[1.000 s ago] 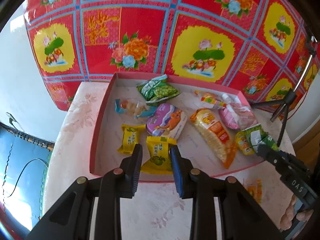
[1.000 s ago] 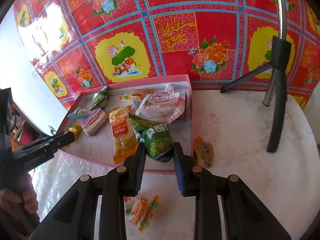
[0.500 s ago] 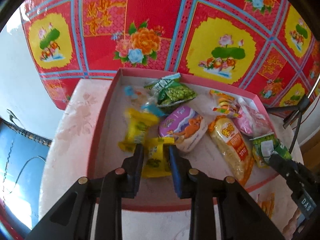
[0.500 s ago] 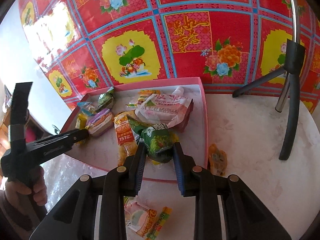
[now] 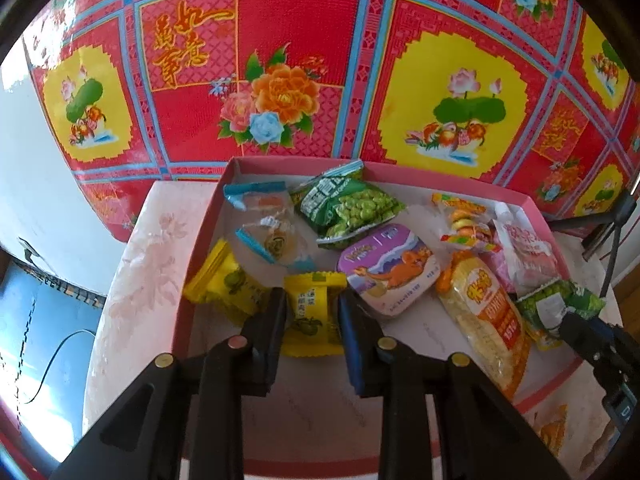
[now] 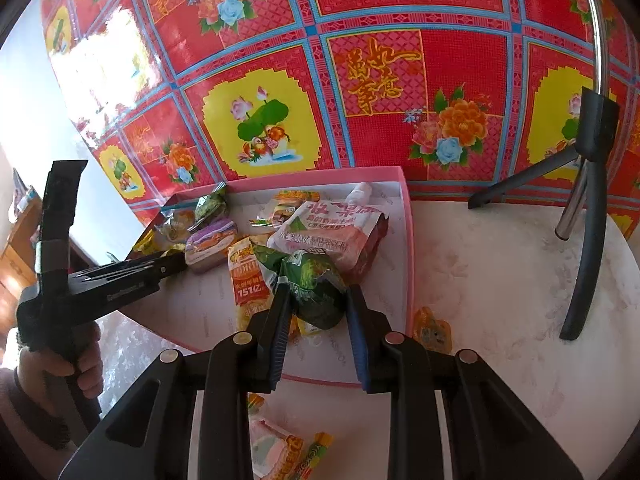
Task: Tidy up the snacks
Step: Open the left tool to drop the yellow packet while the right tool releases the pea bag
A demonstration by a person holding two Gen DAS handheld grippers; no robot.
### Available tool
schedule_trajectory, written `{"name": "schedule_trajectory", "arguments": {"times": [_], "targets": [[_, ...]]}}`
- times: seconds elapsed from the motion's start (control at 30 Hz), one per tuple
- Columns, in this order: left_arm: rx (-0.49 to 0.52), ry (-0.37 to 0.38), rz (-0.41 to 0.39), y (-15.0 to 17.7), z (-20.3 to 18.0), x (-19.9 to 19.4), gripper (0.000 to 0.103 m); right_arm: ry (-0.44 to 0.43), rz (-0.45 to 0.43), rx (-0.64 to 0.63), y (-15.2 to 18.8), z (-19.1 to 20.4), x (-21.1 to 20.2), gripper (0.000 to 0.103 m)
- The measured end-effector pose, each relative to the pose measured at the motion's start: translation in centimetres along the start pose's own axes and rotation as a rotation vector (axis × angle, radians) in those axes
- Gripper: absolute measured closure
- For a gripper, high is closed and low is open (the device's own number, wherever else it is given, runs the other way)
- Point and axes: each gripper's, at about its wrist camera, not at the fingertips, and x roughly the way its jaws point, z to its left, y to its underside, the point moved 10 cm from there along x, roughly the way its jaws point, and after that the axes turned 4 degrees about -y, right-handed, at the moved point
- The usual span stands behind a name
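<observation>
A: The left gripper [image 5: 312,316] was clamped on a yellow candy packet [image 5: 314,314], low inside the pink tray [image 5: 200,264], another yellow packet [image 5: 226,284] just to its left. Best to lower it flat, then let go.

B: The right gripper [image 6: 318,312] pinched a green pea bag [image 6: 316,292] over the tray's near edge. Only its view showed loose snacks [image 6: 280,448] on the counter [image 6: 500,280] beneath it, and an orange packet [image 6: 432,324] to its right.
</observation>
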Motion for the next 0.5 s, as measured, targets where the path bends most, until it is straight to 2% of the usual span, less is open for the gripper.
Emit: {"name": "schedule_trajectory", "arguments": {"times": [0.3, 0.4, 0.5], "targets": [[0.008, 0.003, -0.01, -0.3, -0.7, 0.1, 0.075, 0.018, 0.017, 0.01, 0.3, -0.1, 0.1, 0.074], [0.014, 0.01, -0.004, -0.5, -0.2, 0.2, 0.072, 0.018, 0.054, 0.04, 1.1, -0.3, 0.8, 0.074], [0.033, 0.015, 0.005, -0.6, -0.4, 0.1, 0.068, 0.042, 0.041, 0.014, 1.0, 0.1, 0.7, 0.074]]}}
